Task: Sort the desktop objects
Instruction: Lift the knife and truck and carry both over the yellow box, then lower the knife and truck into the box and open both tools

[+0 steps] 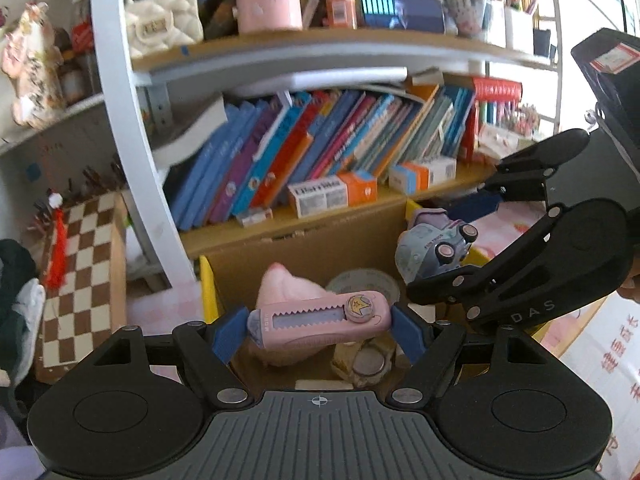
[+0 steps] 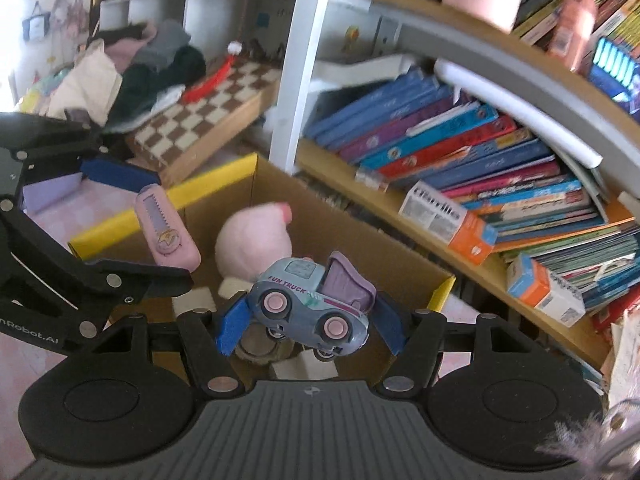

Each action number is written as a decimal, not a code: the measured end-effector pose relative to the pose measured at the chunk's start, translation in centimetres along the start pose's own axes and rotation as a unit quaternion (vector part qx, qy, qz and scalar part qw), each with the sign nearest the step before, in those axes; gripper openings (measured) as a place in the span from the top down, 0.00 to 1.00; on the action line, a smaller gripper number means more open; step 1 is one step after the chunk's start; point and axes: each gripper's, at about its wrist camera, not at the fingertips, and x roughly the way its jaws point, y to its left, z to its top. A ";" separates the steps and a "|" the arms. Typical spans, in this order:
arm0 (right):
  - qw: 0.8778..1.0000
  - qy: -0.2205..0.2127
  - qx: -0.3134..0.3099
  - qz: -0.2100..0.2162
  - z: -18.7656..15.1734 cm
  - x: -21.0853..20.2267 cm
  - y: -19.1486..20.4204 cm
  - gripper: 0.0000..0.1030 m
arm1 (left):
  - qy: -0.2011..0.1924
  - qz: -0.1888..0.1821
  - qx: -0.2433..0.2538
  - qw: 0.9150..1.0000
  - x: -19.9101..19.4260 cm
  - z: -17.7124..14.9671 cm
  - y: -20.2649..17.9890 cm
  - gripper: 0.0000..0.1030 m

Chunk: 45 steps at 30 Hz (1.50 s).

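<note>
Left hand-held gripper [image 1: 318, 326] clamped on the pink cutter [image 1: 320, 318], right hand-held gripper [image 2: 308, 320] clamped on the toy truck [image 2: 308, 304], both over the cardboard box [image 2: 360, 240] mid-frame, drop pending.

cutter [image 1: 320, 320]: pink, sawtooth slot, lying crosswise, clamped over the box
truck [image 2: 308, 304]: blue-lilac "FUN TRUCK", tilted, clamped over the box [image 2: 224, 184]

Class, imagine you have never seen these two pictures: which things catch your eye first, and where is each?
The left gripper clamps a pink utility knife crosswise, and the right gripper holds a blue-grey toy truck. Both hang over an open cardboard box holding a pink plush toy, before leaning books.
</note>
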 end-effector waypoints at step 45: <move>0.998 0.037 0.055 0.013 -0.8 2.9 -1.1 0.22 | 0.036 -0.009 -0.017 0.999 2.3 -0.6 0.4 0.14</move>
